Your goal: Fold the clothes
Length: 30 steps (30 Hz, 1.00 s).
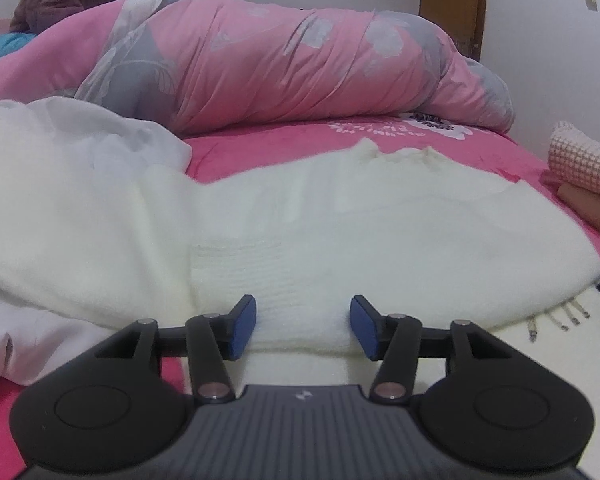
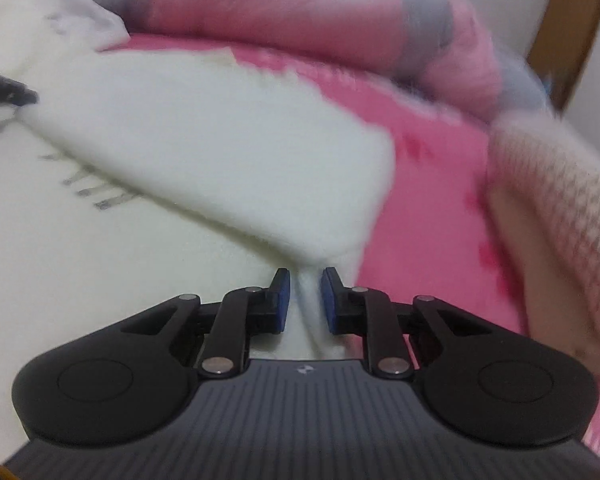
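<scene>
The white fleece garment point(image 1: 300, 216) lies across the pink bed point(image 1: 268, 152), long axis sideways, dead ahead of the released left hand-held gripper point(image 1: 303, 330); the right hand-held gripper point(image 2: 303, 300) pinches its folded corner

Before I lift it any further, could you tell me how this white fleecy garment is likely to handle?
Probably floppy: the white fleecy garment already bends over itself where the right gripper pinches its edge. Likely light for its bulk, given the fluffy pile. It should slide little on the pink bedspread, though unheld parts will probably drag and sag.
</scene>
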Motion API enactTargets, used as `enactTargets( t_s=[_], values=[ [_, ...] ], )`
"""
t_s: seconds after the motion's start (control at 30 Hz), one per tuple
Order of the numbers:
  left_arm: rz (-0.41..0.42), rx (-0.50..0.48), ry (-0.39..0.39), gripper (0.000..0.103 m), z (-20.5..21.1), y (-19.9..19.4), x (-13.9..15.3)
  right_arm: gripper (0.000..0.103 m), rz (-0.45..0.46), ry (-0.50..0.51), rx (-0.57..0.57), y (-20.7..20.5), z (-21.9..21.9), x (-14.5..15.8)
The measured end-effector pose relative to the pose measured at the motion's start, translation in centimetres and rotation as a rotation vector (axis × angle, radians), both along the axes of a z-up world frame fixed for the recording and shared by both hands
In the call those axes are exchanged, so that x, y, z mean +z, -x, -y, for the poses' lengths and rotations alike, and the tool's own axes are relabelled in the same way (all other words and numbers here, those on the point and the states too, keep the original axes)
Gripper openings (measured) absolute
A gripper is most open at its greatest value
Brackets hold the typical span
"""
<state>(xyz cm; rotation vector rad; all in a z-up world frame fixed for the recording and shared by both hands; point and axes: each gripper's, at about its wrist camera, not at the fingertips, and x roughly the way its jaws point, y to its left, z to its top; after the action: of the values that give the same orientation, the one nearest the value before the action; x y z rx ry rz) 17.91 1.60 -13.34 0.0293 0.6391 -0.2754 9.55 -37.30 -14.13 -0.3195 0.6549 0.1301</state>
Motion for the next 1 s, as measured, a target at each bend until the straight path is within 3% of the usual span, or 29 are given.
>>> enactTargets(
  t_s=[0.07,0.23,0.3,0.37,0.43,0.63,0.7,0.8,1.0],
  values=[
    [-0.002,0.001,0.012,0.059,-0.1,-0.1,-0.1,0.016,-0.03,-0.048,-0.02,-0.3,0.5,2.2],
    [0.003,0.004,0.007,0.061,0.0,0.1,0.0,0.016,0.093,-0.151,0.012,-2.1,0.5,6.3],
    [0.0,0.006,0.009,0.062,0.0,0.1,0.0,0.016,0.092,-0.186,-0.022,-4.6,0.6,5.4],
    [0.001,0.007,0.016,0.063,-0.1,0.2,0.0,0.015,-0.009,-0.152,-0.095,-7.6,1.4,1.6],
    [0.002,0.008,0.028,0.063,-0.4,0.2,-0.1,0.015,-0.025,-0.173,-0.118,-8.8,2.2,-0.1],
    [0.014,0.015,0.019,0.066,-0.2,0.4,-0.1,0.015,0.029,-0.229,-0.154,-11.8,2.5,4.5],
    [0.019,0.018,0.01,0.066,-0.1,0.4,-0.1,0.014,0.022,-0.275,-0.185,-14.5,3.3,3.5],
    [0.019,0.017,0.012,0.067,-0.1,0.4,-0.1,0.014,-0.029,-0.294,-0.267,-18.4,4.1,-0.4],
    [0.017,0.016,0.033,0.067,-0.5,0.4,-0.2,0.016,-0.004,-0.394,-0.306,-17.0,3.4,2.9]
  ],
)
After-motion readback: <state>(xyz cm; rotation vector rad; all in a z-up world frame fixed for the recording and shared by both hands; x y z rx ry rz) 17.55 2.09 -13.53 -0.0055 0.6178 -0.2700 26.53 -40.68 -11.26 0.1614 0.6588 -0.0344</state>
